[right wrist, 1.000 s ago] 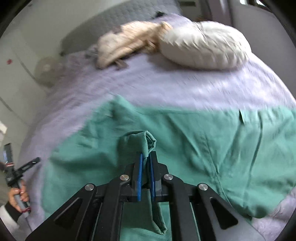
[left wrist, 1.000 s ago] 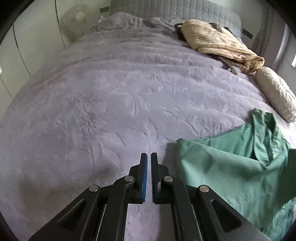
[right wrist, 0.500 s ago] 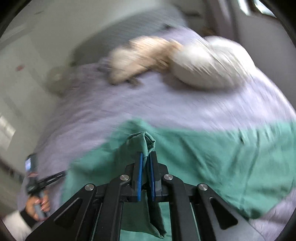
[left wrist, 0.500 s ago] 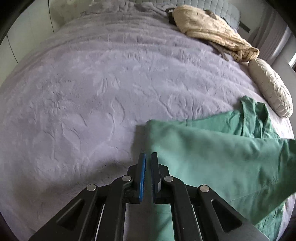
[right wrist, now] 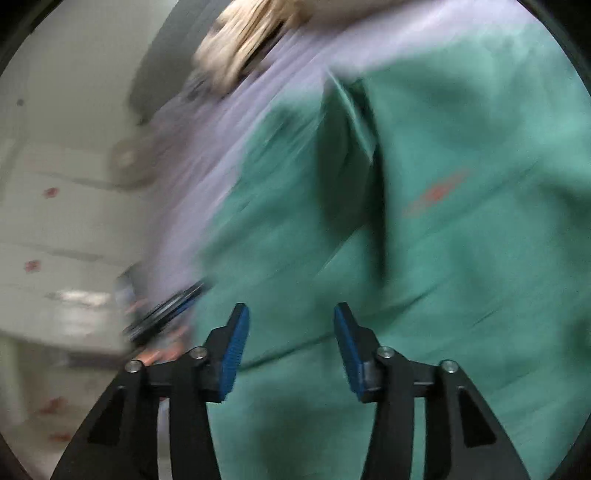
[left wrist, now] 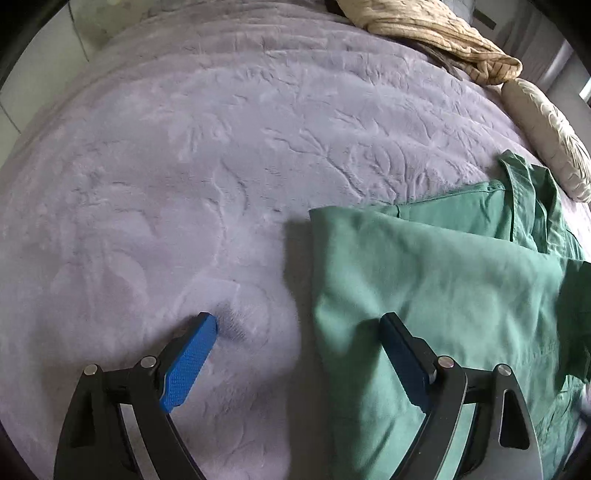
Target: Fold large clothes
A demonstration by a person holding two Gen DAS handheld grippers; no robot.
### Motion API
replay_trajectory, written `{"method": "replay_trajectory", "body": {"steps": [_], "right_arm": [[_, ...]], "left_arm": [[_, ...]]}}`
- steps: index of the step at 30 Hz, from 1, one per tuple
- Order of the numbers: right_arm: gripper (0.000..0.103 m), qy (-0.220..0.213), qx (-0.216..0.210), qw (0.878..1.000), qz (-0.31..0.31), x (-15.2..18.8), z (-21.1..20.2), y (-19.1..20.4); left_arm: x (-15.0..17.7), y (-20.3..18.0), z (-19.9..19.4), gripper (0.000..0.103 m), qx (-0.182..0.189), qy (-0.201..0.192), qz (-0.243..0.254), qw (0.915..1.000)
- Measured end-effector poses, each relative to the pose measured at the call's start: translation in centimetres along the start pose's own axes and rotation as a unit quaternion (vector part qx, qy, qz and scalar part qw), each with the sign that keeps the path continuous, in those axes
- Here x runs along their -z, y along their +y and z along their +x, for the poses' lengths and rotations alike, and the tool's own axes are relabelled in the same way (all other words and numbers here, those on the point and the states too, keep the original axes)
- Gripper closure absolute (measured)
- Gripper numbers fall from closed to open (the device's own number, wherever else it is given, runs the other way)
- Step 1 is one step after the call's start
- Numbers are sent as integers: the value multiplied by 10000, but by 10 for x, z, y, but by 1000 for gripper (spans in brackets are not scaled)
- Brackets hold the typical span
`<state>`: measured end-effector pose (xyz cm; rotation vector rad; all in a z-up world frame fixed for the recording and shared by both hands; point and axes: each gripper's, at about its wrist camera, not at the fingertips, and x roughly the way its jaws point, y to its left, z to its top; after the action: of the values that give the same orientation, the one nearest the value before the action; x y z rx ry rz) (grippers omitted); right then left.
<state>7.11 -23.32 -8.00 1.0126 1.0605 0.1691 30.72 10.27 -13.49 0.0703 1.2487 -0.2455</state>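
A: Right, left tool (left wrist: 297,325) status?
B: Jaws spread wide, nothing gripped. They've just been opening. The left pad (left wrist: 190,360) sits over the purple bedspread (left wrist: 184,166); the other finger hangs over the green garment (left wrist: 424,295). The garment's left edge runs between the two fingers. Can't tell whether the tips touch the cloth.
A: Where's the garment relative to it?
B: Ahead and to the right of the left tool, spread flat on the bed with a layer folded across the top. The collar end is far right.
A: Right tool (right wrist: 291,317)?
B: About half open, jaws just been opening too. Nothing pinched between the pads (right wrist: 232,350). The view is badly motion-blurred.
A: What's in front of it?
B: The green garment (right wrist: 461,240) fills most of the view ahead and to the right, with a dark crease running up from just beyond the tips. A small orange mark shows on the cloth right of that crease; it's unreadable.
A: Anything else?
B: From the left wrist: a tan knit garment (left wrist: 436,29) far ahead at the head of the bed, and a pale cushion (left wrist: 546,129) far right, just beyond the collar. In the right wrist view the other tool shows as a dark blur to the lower left.
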Motion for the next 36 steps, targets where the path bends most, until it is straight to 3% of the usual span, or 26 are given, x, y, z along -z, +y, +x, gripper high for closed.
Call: {"method": "replay_trajectory", "body": {"steps": [3,5,7,8,9,10,14,16,19,21,24,25,26,27,28,30,32,34,36], "right_arm": [[46,740,-857,9927,417,44,73,24],[46,1120,-1010,9869,575,68,122,39],[46,1185,-1086,9850,623,82,158,53],[49,1101,-1064,9860,656,84,168,58],[57,964,-1082,9868,727,85,177,62],[100,944,-1103,9862,795,84,186,65],[100,1112,-1177,9846,661,87,210,83],[100,1259,-1040,9857,408,91,228,97],[100,1446,-491,9879,285,95,251,96],[99,1545,-616,9848,490,95,249,91],[90,1769,-559,9821,326,95,231,95],[81,1761,-537,9827,193,94,220,97],[65,1706,-498,9841,24,90,206,98],[56,1550,-391,9870,-161,86,186,97],[54,1370,-264,9898,-286,81,168,94],[54,812,185,9949,-565,68,120,81],[64,361,605,9954,-653,49,86,66],[77,-78,1057,9918,-709,30,54,45],[80,-313,1653,9833,-702,12,37,21]], "left_arm": [[-10,0,5,13,177,25,-24,9998],[-15,2,7,15,242,40,-26,9997],[-17,3,6,57,301,-28,98,9995],[-17,3,6,97,368,15,138,9992],[-18,5,4,101,475,57,128,9988],[-18,6,1,101,503,-11,160,9986],[-13,15,0,102,169,-164,510,9984],[-10,25,7,102,167,-91,467,9987],[-7,25,2,102,87,-186,446,9988],[-6,23,-7,102,-50,-302,559,9980],[-2,26,-29,102,-159,-524,628,9965],[-1,28,-35,102,-145,-579,593,9965],[1,30,-43,102,-117,-619,549,9965],[2,30,-50,102,-80,-672,509,9964],[6,30,-57,102,-58,-698,489,9963],[17,25,-67,102,71,-721,489,9962],[29,15,-68,102,159,-685,497,9963],[44,0,-58,102,214,-553,522,9969],[57,-10,-42,102,118,-343,495,9981]]}}
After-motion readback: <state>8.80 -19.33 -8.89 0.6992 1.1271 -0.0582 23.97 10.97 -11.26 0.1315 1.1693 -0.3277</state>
